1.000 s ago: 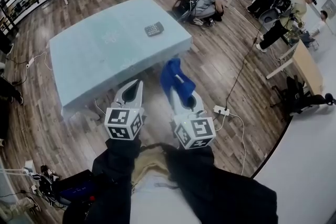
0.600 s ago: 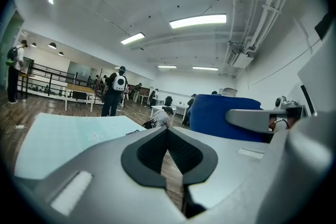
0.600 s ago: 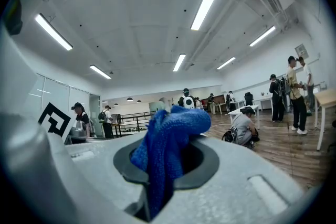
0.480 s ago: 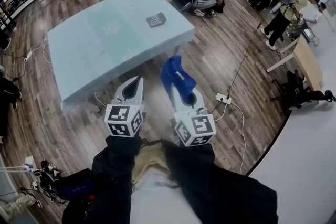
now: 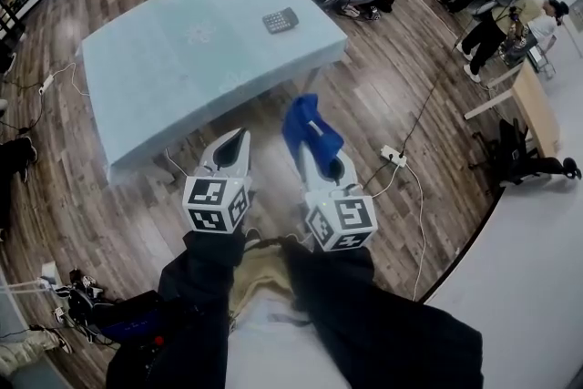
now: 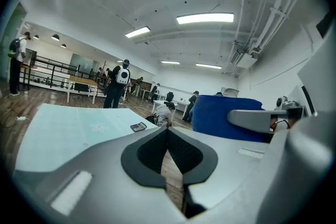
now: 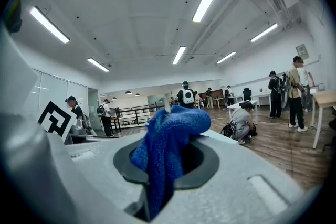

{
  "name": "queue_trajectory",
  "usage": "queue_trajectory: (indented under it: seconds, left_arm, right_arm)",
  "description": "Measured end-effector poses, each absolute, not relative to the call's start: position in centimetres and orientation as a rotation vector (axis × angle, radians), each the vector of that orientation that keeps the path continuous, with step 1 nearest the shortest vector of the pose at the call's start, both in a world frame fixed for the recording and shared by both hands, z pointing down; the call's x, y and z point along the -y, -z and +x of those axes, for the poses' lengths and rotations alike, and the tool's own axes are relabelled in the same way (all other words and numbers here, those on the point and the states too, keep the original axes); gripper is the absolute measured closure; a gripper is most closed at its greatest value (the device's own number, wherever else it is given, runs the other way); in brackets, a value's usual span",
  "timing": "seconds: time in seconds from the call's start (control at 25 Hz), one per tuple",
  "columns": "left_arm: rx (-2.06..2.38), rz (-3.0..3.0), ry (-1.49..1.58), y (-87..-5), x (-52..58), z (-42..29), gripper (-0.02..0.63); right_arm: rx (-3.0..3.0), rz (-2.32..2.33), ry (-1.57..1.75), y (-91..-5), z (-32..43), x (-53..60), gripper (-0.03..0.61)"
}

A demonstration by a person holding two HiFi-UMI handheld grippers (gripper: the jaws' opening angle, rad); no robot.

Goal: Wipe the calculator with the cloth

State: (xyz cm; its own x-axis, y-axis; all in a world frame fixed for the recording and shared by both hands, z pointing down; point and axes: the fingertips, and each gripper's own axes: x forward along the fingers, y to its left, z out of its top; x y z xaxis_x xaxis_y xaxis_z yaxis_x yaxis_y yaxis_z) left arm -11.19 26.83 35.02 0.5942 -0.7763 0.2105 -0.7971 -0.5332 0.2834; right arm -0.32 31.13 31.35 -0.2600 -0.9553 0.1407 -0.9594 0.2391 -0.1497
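Short of the worktop (image 5: 164, 68), left tool (image 5: 235, 141) and right tool (image 5: 321, 167), two together.
Right pinches the one cloth (image 5: 308, 130); left is closed, empty; one calculator (image 5: 280, 19) on the worktop.

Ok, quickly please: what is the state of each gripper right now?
Left gripper: closed, jaws together, holding nothing.
Right gripper: closed on the blue cloth.

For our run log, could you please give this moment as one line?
right gripper: shut on blue fuzzy cloth | left gripper: shut, empty | dark rectangular calculator: on pale blue table, beyond both grippers
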Motion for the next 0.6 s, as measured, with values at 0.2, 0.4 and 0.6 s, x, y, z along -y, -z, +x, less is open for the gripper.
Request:
queue_trajectory:
  seconds: [0.2,0.4,0.6]
  left_arm:
    - [1.274,2.476,-0.079,-35.2,-26.4,-11.6,0.617]
    - [1.277,2.470,-0.074,-35.4,-26.1,-11.9,0.618]
    - [1.288,2.452,-0.080,-35.8,-26.1,-12.3,0.617]
  right_arm:
    - [2.460,1.893,-0.311,-31.4,-0.7,-30.6,0.517]
    - [2.460,1.884,-0.303,-31.3,-0.8,-30.2,0.517]
    - [2.459,1.878,-0.313,-31.7,-0.9,-30.3,0.517]
